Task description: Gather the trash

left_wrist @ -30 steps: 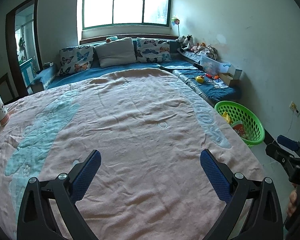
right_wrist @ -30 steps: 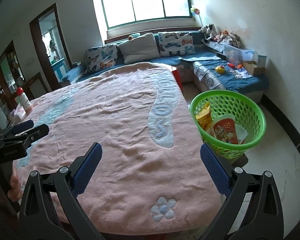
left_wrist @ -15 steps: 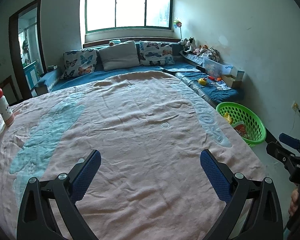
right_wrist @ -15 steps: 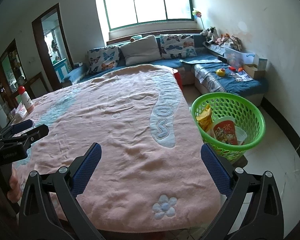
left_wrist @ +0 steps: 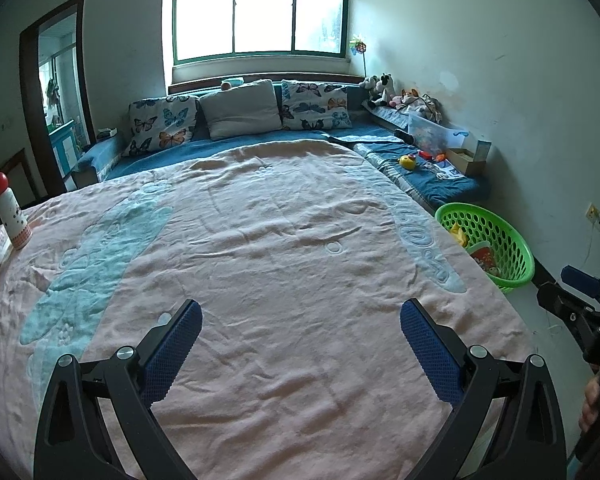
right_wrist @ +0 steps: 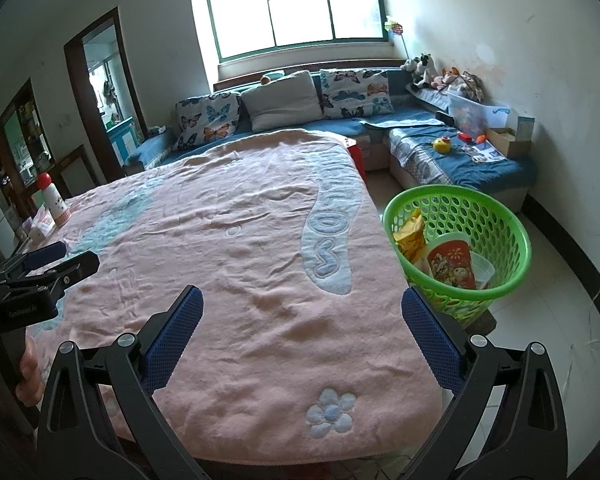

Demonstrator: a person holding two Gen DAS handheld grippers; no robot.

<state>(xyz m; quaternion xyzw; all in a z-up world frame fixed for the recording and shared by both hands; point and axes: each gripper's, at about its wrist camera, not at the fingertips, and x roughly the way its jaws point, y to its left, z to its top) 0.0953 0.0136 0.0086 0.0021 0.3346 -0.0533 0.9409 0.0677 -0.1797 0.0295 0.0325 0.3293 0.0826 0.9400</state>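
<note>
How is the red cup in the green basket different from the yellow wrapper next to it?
The red cup is red with a printed picture, while the yellow wrapper is plain yellow. The cup keeps a firm, smooth shape and leans tilted; the wrapper is crumpled. The cup sits nearer the camera in the right wrist view, the wrapper behind it towards the bed side. Both lie inside the green basket.

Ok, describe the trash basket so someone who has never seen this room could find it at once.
Start at the big pink blanket that covers the table. Off its right edge, on the tiled floor before the blue sofa, stands the green basket. It is the only bright green, hole-patterned tub in the room, and it holds a yellow wrapper and a red paper cup.
</note>
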